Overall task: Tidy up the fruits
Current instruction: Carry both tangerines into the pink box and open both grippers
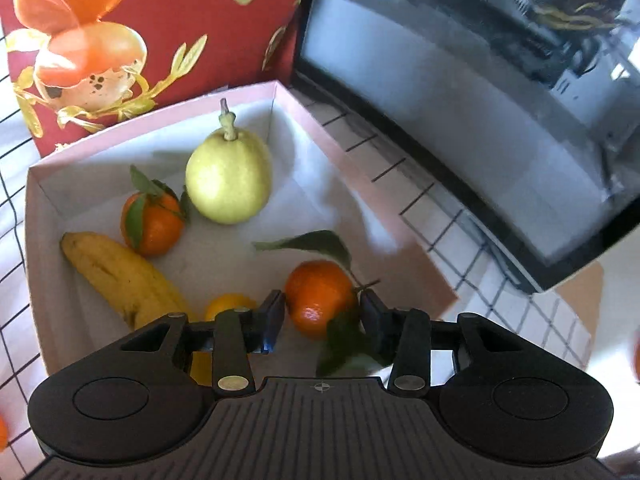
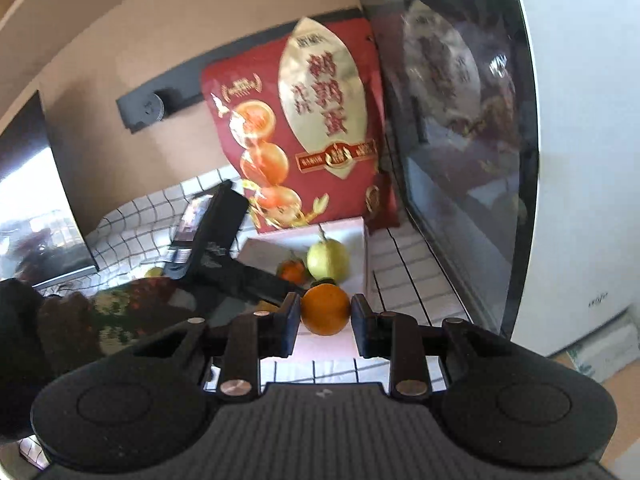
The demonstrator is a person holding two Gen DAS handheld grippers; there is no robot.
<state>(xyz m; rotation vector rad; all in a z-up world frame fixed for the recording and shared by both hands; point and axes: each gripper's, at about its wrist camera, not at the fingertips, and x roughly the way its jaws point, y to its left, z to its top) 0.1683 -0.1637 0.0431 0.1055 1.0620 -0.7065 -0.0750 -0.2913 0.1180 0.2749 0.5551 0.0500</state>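
A pale pink box (image 1: 312, 120) holds a green pear (image 1: 228, 178), a leafy mandarin (image 1: 152, 222), a banana (image 1: 124, 276) and a small yellow fruit (image 1: 230, 305). My left gripper (image 1: 322, 314) is over the box with its jaws around a leafy mandarin (image 1: 318, 296); they look a little apart from it. My right gripper (image 2: 325, 314) is shut on an orange (image 2: 325, 308) and holds it in front of the box (image 2: 366, 248). The pear (image 2: 328, 259) and a mandarin (image 2: 292, 271) show behind it.
A red snack bag (image 1: 192, 32) stands behind the box and also shows in the right wrist view (image 2: 312, 120). A glass-fronted appliance (image 1: 460, 100) stands to the right. A checked cloth (image 1: 460, 240) covers the table. The left gripper's body (image 2: 224, 248) crosses the right view.
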